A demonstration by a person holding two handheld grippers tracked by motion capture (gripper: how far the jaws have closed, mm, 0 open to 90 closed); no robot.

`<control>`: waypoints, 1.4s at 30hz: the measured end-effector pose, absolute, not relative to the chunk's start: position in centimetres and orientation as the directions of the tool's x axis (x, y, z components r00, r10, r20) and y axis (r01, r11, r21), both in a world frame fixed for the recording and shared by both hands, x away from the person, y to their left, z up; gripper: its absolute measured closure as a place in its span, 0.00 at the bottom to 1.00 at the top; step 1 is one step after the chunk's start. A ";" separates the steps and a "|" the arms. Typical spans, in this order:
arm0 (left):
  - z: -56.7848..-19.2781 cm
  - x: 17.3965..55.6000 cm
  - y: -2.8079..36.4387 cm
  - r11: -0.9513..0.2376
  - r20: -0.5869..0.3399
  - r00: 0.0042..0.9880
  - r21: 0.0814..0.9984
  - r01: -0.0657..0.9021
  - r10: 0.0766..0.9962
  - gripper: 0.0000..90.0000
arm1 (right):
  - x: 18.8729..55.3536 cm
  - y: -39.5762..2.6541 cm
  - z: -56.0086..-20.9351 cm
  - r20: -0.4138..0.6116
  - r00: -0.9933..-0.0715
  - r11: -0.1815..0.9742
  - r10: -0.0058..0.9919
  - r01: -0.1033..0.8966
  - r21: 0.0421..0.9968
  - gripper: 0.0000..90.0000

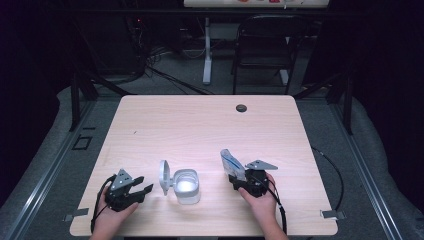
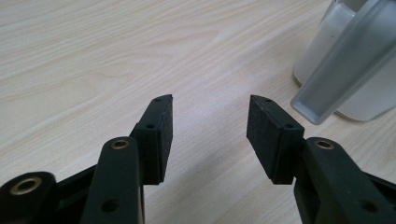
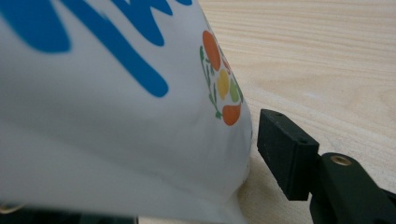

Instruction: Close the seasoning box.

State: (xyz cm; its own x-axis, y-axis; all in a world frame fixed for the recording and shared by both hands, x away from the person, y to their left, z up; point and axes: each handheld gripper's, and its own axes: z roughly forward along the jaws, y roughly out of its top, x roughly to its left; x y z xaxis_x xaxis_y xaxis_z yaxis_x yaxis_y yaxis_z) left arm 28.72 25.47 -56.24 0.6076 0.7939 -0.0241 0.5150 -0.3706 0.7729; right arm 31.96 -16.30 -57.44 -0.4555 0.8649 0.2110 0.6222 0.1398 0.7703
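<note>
A white pouch (image 1: pixel 231 162) with blue print stands on the pale wooden table (image 1: pixel 200 125), right of centre. My right gripper (image 1: pixel 239 176) sits around its lower end. In the right gripper view the pouch (image 3: pixel 116 116) covers one jaw, and the other pad (image 3: pixel 285 149) stands a sliver off its edge, so this gripper is open. A clear square container (image 1: pixel 186 186) with its hinged lid (image 1: pixel 164 176) raised stands left of the pouch. My left gripper (image 1: pixel 143 184) rests open and empty beside the lid. The left gripper (image 2: pixel 210 116) points at bare wood, with the lid (image 2: pixel 345 60) at the right.
A small round dark grommet (image 1: pixel 241 108) sits near the table's far edge. A black chair (image 1: pixel 265 45) and a white desk leg (image 1: pixel 207 50) stand beyond the table. Cables trail over the table's near edge from both grippers.
</note>
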 end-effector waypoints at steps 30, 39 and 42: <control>-55.7 29.5 24.9 -0.369 -0.026 0.620 0.783 0.500 0.784 0.57 | 30.3 -17.3 -56.4 0.205 -0.465 0.157 0.861 0.627 0.763 0.49; -55.7 29.6 24.8 -0.374 -0.019 0.622 0.785 0.495 0.783 0.57 | 29.5 -18.7 -56.1 0.198 -0.467 0.165 0.861 0.628 0.761 0.49; -55.7 29.5 24.7 -0.369 -0.020 0.621 0.789 0.491 0.784 0.57 | 29.3 -19.0 -55.9 0.205 -0.471 0.159 0.858 0.623 0.766 0.49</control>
